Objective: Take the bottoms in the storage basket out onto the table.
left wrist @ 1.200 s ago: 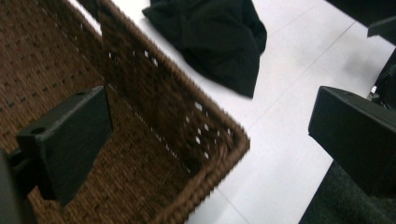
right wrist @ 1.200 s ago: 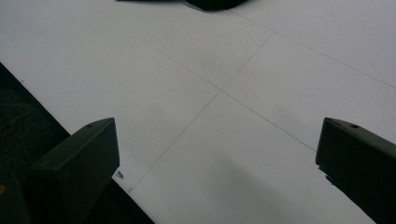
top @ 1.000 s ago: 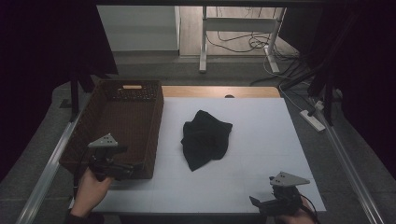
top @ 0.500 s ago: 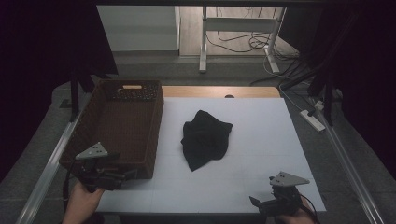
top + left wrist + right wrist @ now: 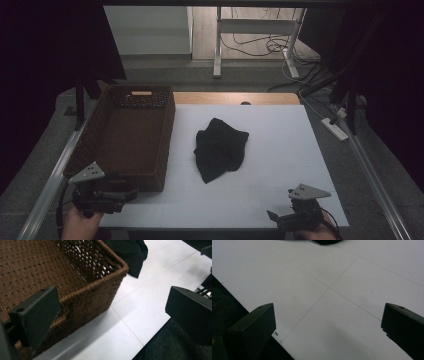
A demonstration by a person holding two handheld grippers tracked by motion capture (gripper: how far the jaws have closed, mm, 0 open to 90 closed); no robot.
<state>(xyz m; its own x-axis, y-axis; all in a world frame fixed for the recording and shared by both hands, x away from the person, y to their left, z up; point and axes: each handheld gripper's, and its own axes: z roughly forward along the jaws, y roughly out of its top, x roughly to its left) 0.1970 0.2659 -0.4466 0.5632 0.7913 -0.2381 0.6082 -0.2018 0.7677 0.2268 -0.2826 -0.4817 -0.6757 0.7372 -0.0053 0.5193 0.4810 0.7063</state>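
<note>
A crumpled black cloth [image 5: 220, 147] lies in the middle of the white table top [image 5: 280, 165]. An empty brown wicker basket [image 5: 167, 145] stands to its left. My left gripper [image 5: 127, 194] is open at the basket's near right corner, jaws pointing right, nothing between them. In the left gripper view that gripper [image 5: 113, 315] frames the basket corner [image 5: 110, 275], with the cloth [image 5: 127, 252] beyond. My right gripper [image 5: 272, 217] is open and empty at the table's near right edge. In its own view the right gripper [image 5: 329, 325] looks over bare table, a sliver of cloth [image 5: 324, 241] at the top.
A metal rail [image 5: 50, 175] runs along the table's left side. A power strip [image 5: 336, 128] and cables lie on the floor to the right. A white frame leg [image 5: 217, 40] stands beyond the far edge. Dark curtains hang on both sides.
My left gripper has drawn back toward the near table edge, from above the basket's front wall to just in front of it. The right gripper and the cloth have stayed put.
</note>
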